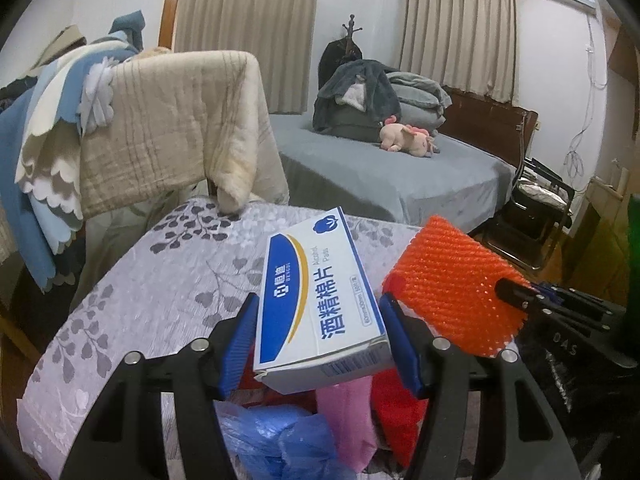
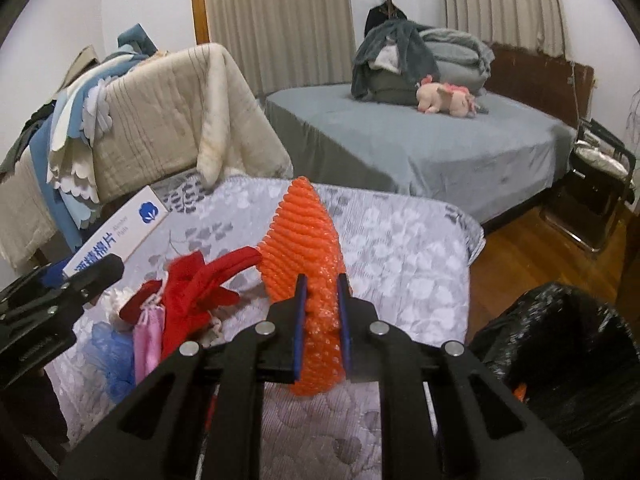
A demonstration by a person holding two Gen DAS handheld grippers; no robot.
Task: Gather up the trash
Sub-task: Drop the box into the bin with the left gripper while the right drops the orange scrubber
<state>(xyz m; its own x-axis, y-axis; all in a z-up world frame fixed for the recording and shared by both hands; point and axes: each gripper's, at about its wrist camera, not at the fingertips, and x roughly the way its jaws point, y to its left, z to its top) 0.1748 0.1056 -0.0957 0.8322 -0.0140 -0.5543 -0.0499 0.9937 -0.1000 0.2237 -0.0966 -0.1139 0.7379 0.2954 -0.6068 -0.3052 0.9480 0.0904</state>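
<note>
Orange foam net (image 2: 308, 240) and a white box (image 1: 316, 300), each lifted over the quilted table (image 1: 160, 272).

Clamped on the box from both sides, the left gripper (image 1: 320, 340) holds it above a blue bag (image 1: 280, 440) and red cloth (image 2: 192, 292); the right gripper (image 2: 322, 320) pinches the net's lower end, with a black bin bag (image 2: 560, 344) just to its right.

Lay on the table (image 2: 420, 248): cloth pile (image 2: 188, 292) left of the foam net (image 2: 304, 232), box (image 1: 316, 300) further left. Stood right of the table: bin bag (image 2: 560, 344). Behind the table: bed (image 2: 440, 140)
</note>
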